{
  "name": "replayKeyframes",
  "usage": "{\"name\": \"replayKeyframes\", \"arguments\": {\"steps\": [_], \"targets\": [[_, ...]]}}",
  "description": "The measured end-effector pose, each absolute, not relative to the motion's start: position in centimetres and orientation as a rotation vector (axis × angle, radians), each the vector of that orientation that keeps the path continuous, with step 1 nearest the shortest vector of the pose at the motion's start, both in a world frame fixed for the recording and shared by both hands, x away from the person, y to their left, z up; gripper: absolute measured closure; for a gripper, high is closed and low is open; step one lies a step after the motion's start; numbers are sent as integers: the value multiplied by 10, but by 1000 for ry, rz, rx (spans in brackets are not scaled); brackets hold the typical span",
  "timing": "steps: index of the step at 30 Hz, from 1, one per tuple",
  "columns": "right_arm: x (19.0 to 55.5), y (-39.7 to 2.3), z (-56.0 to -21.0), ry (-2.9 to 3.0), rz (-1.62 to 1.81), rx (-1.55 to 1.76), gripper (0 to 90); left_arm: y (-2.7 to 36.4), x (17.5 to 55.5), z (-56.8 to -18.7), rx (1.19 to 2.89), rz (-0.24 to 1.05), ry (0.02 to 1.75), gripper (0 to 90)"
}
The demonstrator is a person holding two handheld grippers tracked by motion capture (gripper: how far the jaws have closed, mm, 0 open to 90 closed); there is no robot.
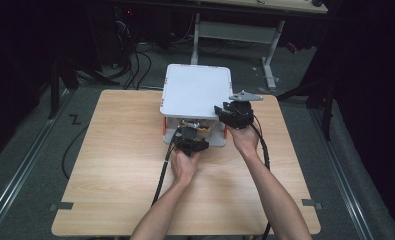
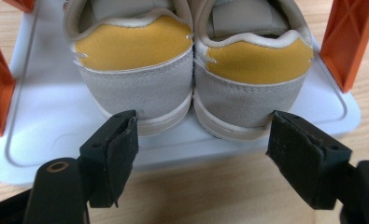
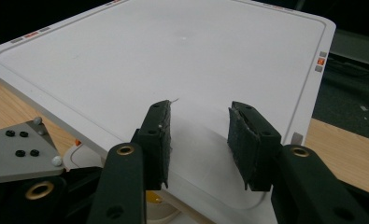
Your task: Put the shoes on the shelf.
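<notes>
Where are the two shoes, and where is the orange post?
Left shoe (image 2: 135, 88), left gripper view, grey heel.
Right shoe (image 2: 247, 100), left gripper view, grey heel.
Orange post (image 2: 350, 37), left gripper view, its front face.

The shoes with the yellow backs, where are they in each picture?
High view: the shoes sit mid-picture, under the rack's white top shelf, just beyond the left gripper.
Left gripper view: they span the top, heels toward the camera.
Right gripper view: a small yellow-and-cream bit at the bottom edge may be one shoe; too little to tell.
Shared landmark: the white rack.
</notes>
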State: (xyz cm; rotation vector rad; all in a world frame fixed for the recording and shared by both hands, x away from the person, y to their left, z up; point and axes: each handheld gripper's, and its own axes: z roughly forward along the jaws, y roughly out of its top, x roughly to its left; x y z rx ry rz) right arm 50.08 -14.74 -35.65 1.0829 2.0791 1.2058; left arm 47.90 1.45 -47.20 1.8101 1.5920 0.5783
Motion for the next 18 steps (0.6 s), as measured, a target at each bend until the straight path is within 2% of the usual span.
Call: {"name": "replayKeyframes", "arguments": {"steps": [8, 18], "targets": [[501, -148, -357, 2077, 1209, 1084, 593, 8, 487, -473, 1767, 567, 1606, 261], [501, -148, -356, 2085, 1206, 1091, 585, 18, 478, -464, 1854, 602, 1509, 261]]}}
